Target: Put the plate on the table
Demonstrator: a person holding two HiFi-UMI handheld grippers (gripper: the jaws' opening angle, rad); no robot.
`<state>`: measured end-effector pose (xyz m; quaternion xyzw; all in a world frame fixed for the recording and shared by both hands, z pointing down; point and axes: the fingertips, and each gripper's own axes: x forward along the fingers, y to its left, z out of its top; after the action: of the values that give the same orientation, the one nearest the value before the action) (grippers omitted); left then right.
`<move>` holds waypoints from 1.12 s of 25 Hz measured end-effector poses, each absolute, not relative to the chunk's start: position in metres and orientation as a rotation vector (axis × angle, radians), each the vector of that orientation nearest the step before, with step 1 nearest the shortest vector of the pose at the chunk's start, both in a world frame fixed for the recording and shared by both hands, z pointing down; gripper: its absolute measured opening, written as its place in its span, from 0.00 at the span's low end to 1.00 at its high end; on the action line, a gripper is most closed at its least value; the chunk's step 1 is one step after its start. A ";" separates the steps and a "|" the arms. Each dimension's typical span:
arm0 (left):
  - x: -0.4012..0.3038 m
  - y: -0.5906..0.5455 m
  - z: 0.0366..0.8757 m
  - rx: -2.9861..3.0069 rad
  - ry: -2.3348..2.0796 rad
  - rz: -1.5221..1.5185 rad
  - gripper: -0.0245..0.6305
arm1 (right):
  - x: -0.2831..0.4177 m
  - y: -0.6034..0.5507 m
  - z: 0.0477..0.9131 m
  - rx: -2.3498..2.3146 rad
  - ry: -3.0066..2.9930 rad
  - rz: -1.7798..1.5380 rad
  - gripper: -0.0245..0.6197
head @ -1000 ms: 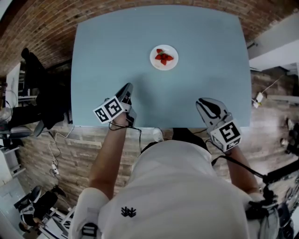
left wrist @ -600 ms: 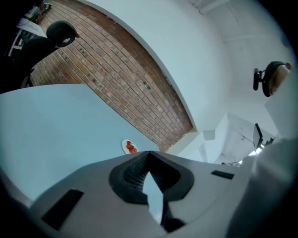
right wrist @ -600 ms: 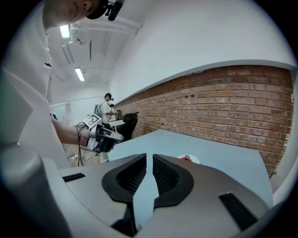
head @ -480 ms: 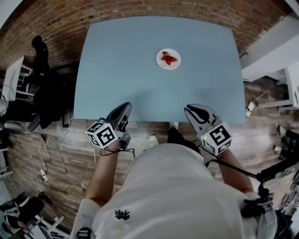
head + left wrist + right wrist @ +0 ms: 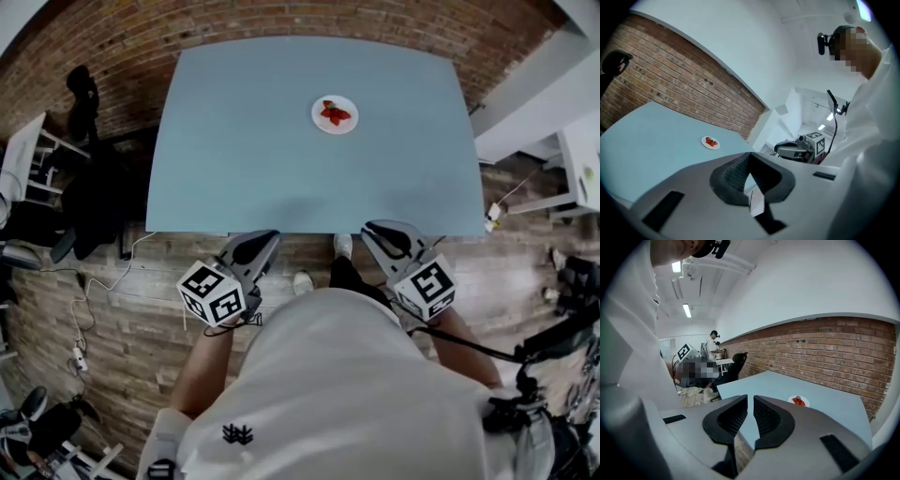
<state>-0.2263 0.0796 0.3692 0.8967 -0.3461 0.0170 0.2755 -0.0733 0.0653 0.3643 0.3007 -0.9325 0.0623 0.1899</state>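
Head view: the plate (image 5: 335, 113) stands on the table (image 5: 234, 141), at its far side, well ahead of your left tongs (image 5: 258, 246) and right tongs (image 5: 380, 236), slightly nearer the right. Left gripper view: tongs pressed together, empty, plate ahead-left. Right gripper view: the same, plate ahead-right.

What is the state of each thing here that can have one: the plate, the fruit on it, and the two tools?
plate: lies flat on the table, touched by no tool.
strawberries: heaped on the plate.
left tool: shut, empty, near the table's front edge.
right tool: shut to a thin slit, empty.
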 end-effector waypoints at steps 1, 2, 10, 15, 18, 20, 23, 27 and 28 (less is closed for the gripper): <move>-0.223 0.081 0.369 2.418 -0.921 0.053 0.04 | -0.071 0.066 0.364 0.850 -2.616 0.174 0.11; -0.220 0.083 0.369 2.423 -0.909 0.053 0.04 | -0.069 0.067 0.364 0.856 -2.611 0.171 0.11; -0.210 0.099 0.365 2.438 -0.858 0.025 0.04 | -0.073 0.087 0.364 0.856 -2.593 0.134 0.09; -0.211 0.100 0.367 2.429 -0.861 0.005 0.04 | -0.078 0.093 0.364 0.847 -2.601 0.117 0.09; -0.211 0.101 0.369 2.423 -0.863 0.003 0.04 | -0.079 0.096 0.368 0.829 -2.590 0.112 0.06; -0.212 0.103 0.370 2.416 -0.867 0.009 0.04 | -0.080 0.097 0.369 0.819 -2.579 0.103 0.05; -0.216 0.103 0.372 2.400 -0.879 0.009 0.04 | -0.081 0.098 0.370 0.813 -2.562 0.092 0.05; -0.226 0.106 0.377 2.389 -0.881 0.007 0.04 | -0.090 0.100 0.373 0.817 -2.541 0.098 0.05; -0.232 0.106 0.378 2.384 -0.887 0.013 0.04 | -0.095 0.100 0.374 0.814 -2.537 0.101 0.05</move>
<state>-0.2321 0.1064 0.3778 0.8957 -0.3331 0.0049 0.2946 -0.0953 0.1000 0.3743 0.2966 -0.9248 0.0367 0.2355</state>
